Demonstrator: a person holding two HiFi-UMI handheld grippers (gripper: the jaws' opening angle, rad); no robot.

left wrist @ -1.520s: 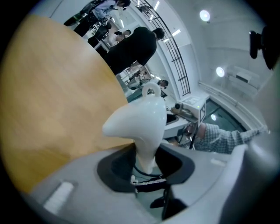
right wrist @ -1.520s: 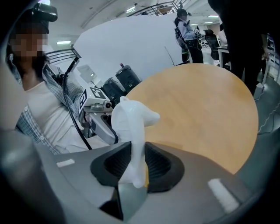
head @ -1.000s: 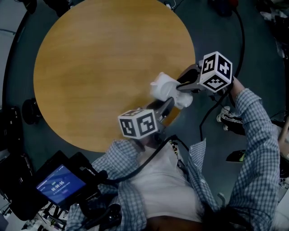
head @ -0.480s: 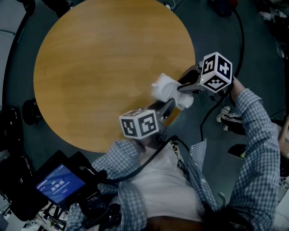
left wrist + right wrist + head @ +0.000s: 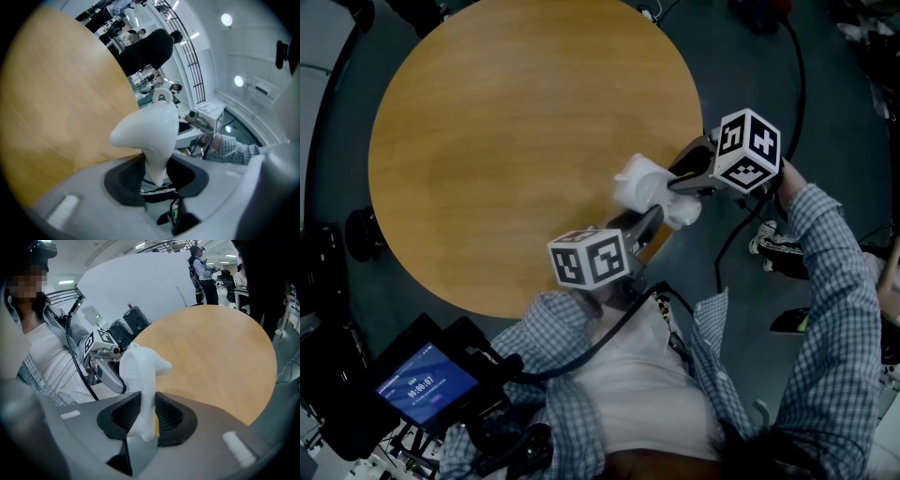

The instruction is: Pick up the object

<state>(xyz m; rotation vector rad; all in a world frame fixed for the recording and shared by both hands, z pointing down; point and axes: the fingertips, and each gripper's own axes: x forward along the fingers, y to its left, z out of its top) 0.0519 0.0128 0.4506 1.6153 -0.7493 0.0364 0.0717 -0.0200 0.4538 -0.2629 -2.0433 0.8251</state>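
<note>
A glossy white moulded object [image 5: 641,181] with a small loop on one end hangs just above the near right rim of the round wooden table [image 5: 506,122]. Both grippers hold it. My left gripper [image 5: 651,217] comes in from below and is shut on its tapered end [image 5: 151,136], which is pinched between the dark pads. My right gripper [image 5: 679,182] comes in from the right and is shut on another narrow part of the object [image 5: 140,376]. Each gripper view shows the other gripper beyond the object: the left one [image 5: 101,351] and the right one [image 5: 206,115].
A tablet showing a timer [image 5: 424,382] sits at lower left among dark gear and cables. The person's checked sleeves [image 5: 834,309] fill the lower right. Dark floor surrounds the table, with a shoe [image 5: 773,246] at right. People stand in the background [image 5: 150,47].
Hardly anything differs: both grippers and the white object have drifted a touch to the right, with the same grip throughout.
</note>
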